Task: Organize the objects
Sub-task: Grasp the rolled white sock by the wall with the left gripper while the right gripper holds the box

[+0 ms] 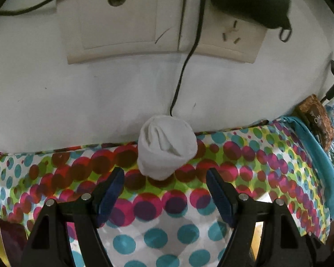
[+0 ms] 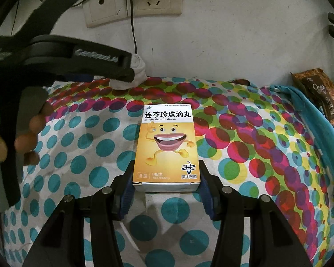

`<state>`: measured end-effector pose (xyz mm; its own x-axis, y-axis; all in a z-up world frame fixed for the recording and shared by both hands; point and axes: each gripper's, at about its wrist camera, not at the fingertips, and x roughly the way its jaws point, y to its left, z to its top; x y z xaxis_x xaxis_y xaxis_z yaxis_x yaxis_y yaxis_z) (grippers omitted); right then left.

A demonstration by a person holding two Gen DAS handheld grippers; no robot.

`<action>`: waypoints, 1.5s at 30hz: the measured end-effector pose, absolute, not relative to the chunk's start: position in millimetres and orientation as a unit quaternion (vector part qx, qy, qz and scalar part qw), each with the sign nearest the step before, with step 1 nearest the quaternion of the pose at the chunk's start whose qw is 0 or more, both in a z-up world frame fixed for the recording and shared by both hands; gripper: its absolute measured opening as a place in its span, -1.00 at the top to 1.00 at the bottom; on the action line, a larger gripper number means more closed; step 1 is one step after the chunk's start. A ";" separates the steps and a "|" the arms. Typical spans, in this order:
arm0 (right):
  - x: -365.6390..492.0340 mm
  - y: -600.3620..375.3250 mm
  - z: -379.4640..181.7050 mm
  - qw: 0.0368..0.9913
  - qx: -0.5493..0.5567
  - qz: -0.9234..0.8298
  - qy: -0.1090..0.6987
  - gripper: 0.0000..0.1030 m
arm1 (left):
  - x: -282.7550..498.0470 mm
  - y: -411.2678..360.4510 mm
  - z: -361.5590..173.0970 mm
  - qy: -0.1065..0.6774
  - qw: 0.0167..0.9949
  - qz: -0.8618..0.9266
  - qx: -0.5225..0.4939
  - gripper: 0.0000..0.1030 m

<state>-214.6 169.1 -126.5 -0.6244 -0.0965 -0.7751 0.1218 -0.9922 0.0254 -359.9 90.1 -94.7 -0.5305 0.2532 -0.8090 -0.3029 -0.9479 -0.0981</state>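
While the right gripper (image 2: 165,178) clamps its blue-padded jaws on the near end of the yellow medicine box (image 2: 165,146), that box lies flat on the spotted cloth (image 2: 245,133) with its printed face up and its far end toward the wall (image 2: 233,44). Taking the box as the mark, the rolled white sock (image 1: 165,149) sits beyond it and to its left, at the far edge of the cloth and up against the wall, below the wall sockets (image 2: 133,6) and the black cable (image 1: 184,62) that hangs down to it. The left gripper (image 1: 164,175) stands just short of the sock with its jaws spread wide and nothing between them; the sock lies past the fingertips, untouched. In the right wrist view a hand (image 2: 33,131) holds that gripper, well left of the box. Far to the box's right, a brown snack packet (image 2: 320,95) rests past a blue cloth (image 2: 311,115) at the spotted cloth's edge.
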 end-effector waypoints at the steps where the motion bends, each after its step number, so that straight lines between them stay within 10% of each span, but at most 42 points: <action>1: -214.5 169.2 -126.7 0.061 0.429 -0.901 0.015 0.05 | -361.8 91.0 -95.7 0.028 0.158 0.875 -0.457 -0.51; 31: -209.8 169.3 -137.0 0.062 0.433 -0.899 0.017 0.05 | -377.5 102.7 -114.2 0.060 0.116 0.901 -0.414 -0.51; 35: -209.5 168.7 -136.9 0.061 0.433 -0.899 0.018 0.05 | -378.1 104.1 -117.9 0.055 0.140 0.894 -0.423 0.10; 45: -212.8 166.2 -136.6 0.061 0.433 -0.899 0.019 0.05 | -373.8 87.3 -115.5 0.029 0.140 0.898 -0.416 0.38</action>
